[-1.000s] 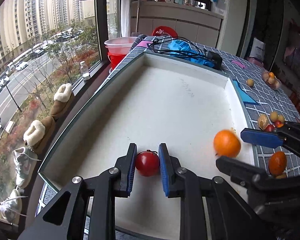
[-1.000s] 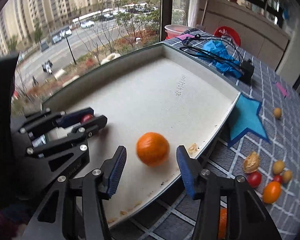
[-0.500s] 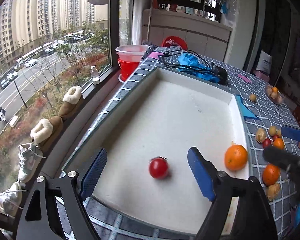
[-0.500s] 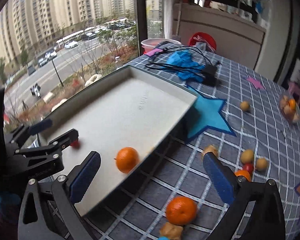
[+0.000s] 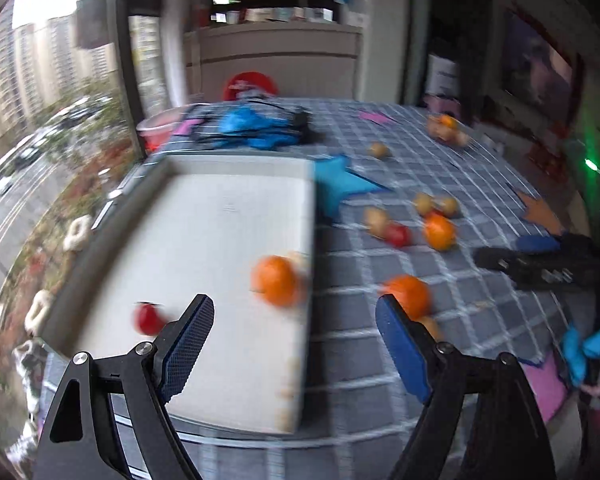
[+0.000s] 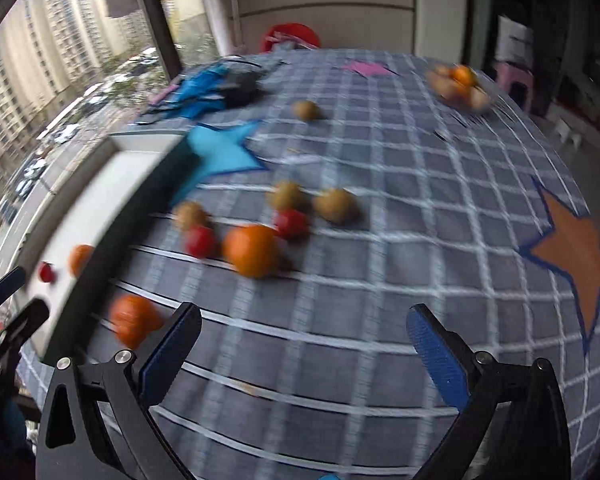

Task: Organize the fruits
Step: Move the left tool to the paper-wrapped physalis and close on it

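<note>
A: What is the biggest thing in view?

B: The table (image 6: 400, 240), under a grey cloth with a white grid. A blue star (image 6: 220, 152) and an orange star (image 6: 572, 248) lie flat on it.

A: And next in size?

B: The tray (image 5: 204, 240), white inside with a dark outer wall, sitting at the window side of the table. Its floor is bare apart from two fruits near its front end.

A: Which fruits?

B: An orange (image 5: 276, 280), round and bright, just beside the tray's right wall, and a small red tomato (image 5: 148, 318) further left. Both are blurred.

A: What lies outside the tray?

B: A second orange (image 6: 134, 322) on the cloth close beside the tray wall, a third (image 6: 252, 250) further out, and around it two tomatoes (image 6: 200, 240) and three small brown fruits (image 6: 336, 205). One more brown fruit (image 6: 306, 110) sits alone beyond the blue star, and a bowl (image 6: 460, 88) of fruit stands at the far right.

A: The grippers?

B: The left gripper (image 5: 296, 340) hangs over the tray's right edge, fingers spread wide, gripping nothing. The right gripper (image 6: 304, 346) hangs over bare cloth, equally wide and empty, with the second orange just outside its left finger.
</note>
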